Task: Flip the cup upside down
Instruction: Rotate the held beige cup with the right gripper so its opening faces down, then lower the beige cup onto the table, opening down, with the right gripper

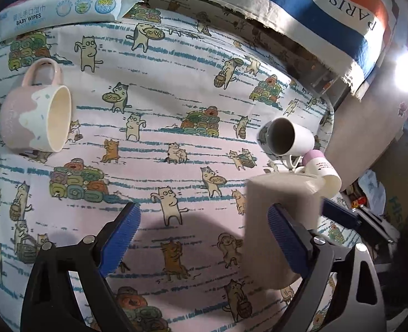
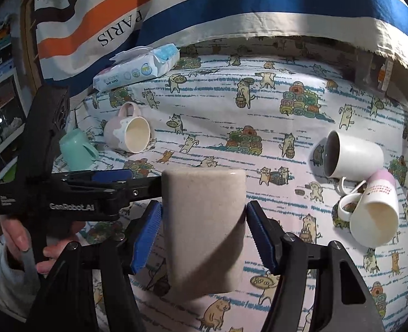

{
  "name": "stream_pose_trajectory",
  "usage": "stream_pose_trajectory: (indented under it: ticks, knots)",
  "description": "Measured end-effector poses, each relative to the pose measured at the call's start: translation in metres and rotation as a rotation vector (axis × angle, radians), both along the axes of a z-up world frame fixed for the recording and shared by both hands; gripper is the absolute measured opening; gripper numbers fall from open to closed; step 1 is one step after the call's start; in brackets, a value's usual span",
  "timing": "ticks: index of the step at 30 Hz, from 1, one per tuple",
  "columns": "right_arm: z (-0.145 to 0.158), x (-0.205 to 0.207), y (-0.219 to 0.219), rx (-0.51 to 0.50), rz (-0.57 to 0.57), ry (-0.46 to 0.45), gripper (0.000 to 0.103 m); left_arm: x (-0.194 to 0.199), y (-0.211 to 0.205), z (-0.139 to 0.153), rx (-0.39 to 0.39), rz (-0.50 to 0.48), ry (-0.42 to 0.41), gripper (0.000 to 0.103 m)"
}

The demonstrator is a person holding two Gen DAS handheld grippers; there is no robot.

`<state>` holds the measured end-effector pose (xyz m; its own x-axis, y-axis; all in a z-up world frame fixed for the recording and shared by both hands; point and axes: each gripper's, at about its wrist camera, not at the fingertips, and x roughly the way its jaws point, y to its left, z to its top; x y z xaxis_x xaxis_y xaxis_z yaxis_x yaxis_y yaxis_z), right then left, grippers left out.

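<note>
A beige speckled cup (image 2: 204,227) stands upside down, base up, between the blue pads of my right gripper (image 2: 202,235), which is shut on it. In the left wrist view the same cup (image 1: 276,215) sits against the right finger of my left gripper (image 1: 204,238), whose jaws are wide apart and hold nothing. From the right wrist view the left gripper (image 2: 112,182) reaches in from the left, beside the cup.
On the cat-print cloth (image 2: 231,105) lie a pink mug (image 2: 126,132) on its side, a green cup (image 2: 76,149), a white mug (image 2: 353,157) and a white-and-lilac mug (image 2: 375,215) on their sides, and a pack of baby wipes (image 2: 137,69). A striped cloth (image 2: 231,8) hangs behind.
</note>
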<state>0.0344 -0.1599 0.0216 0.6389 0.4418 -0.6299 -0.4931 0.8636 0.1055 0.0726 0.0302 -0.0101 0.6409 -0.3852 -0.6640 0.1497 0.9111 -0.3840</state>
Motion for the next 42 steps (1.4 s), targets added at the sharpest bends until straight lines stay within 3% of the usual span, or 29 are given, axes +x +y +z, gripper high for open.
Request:
stream_pose_trajectory:
  ticks: [8, 12, 16, 19, 33, 42]
  knots:
    - [-0.030, 0.010, 0.016, -0.075, 0.036, 0.107, 0.056, 0.002, 0.002, -0.005, 0.035, 0.022, 0.009, 0.092]
    - [-0.035, 0.018, 0.006, -0.036, 0.021, 0.167, 0.056, 0.002, 0.007, -0.003, 0.028, 0.034, 0.003, 0.092]
    - [-0.021, 0.023, -0.005, 0.008, -0.007, 0.137, 0.057, 0.003, 0.005, -0.005, 0.049, 0.034, 0.005, 0.092]
    - [-0.007, 0.037, -0.014, 0.045, -0.059, 0.128, 0.065, 0.005, 0.005, -0.010, 0.059, 0.044, 0.023, 0.092]
    - [-0.023, 0.122, 0.005, 0.163, -0.123, 0.385, 0.065, 0.004, 0.010, -0.007, 0.041, 0.058, 0.012, 0.092]
    - [-0.035, 0.138, 0.010, 0.126, -0.190, 0.440, 0.067, 0.007, 0.013, -0.005, 0.056, 0.077, 0.015, 0.092]
